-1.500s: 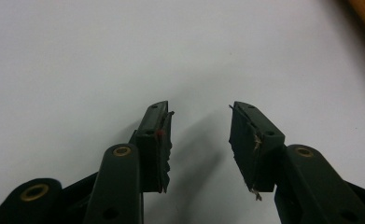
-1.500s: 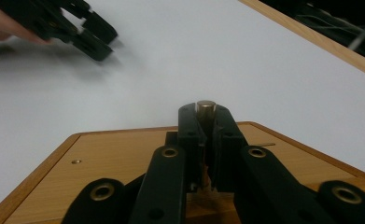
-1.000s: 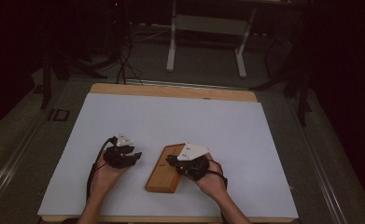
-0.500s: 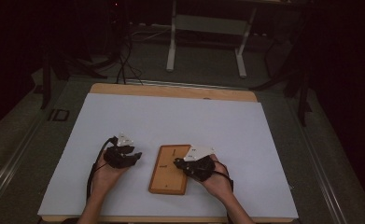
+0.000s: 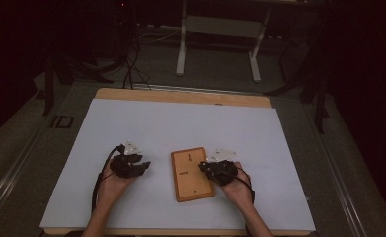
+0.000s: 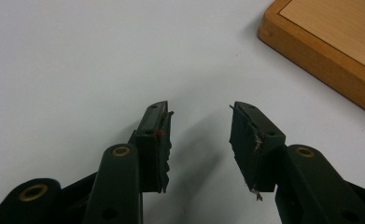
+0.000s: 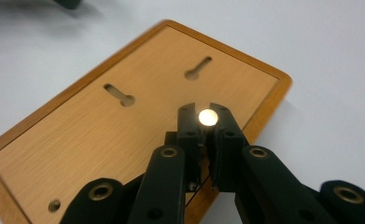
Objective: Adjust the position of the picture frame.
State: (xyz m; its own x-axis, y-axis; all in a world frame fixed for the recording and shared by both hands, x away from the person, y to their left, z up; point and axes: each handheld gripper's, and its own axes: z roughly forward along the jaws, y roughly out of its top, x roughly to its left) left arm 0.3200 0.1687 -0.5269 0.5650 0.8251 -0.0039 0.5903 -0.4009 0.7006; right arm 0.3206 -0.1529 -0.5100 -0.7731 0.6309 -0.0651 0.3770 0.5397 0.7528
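Right gripper (image 7: pixel 207 122): jaws nearly together, pinching a small round silver piece, perhaps a screw or pin head (image 7: pixel 207 117), at the tips; it hangs over the near right edge of the board (image 7: pixel 124 140)
Left gripper (image 6: pixel 200 140): jaws stand partly apart with nothing between them, over bare table (image 6: pixel 77 60), pads frayed
Board: a flat wooden plaque lying back side up on the white table, between the two hands; in the high view the board (image 5: pixel 192 174) sits just left of the right gripper (image 5: pixel 211 169) and well right of the left gripper (image 5: pixel 140 166)
Step, as I judge it: carrying the silver piece to the board, probably towards one of its holes
Next move: line the piece up over a hole and lower it straight; the left gripper may need to steady the board's corner (image 6: pixel 273 28)
Right gripper view adds: two keyhole slots (image 7: pixel 119 95) and a small round hole (image 7: pixel 54 205), plus the pinched piece, too small to make out from above
High view adds: both hands and the board's whole outline
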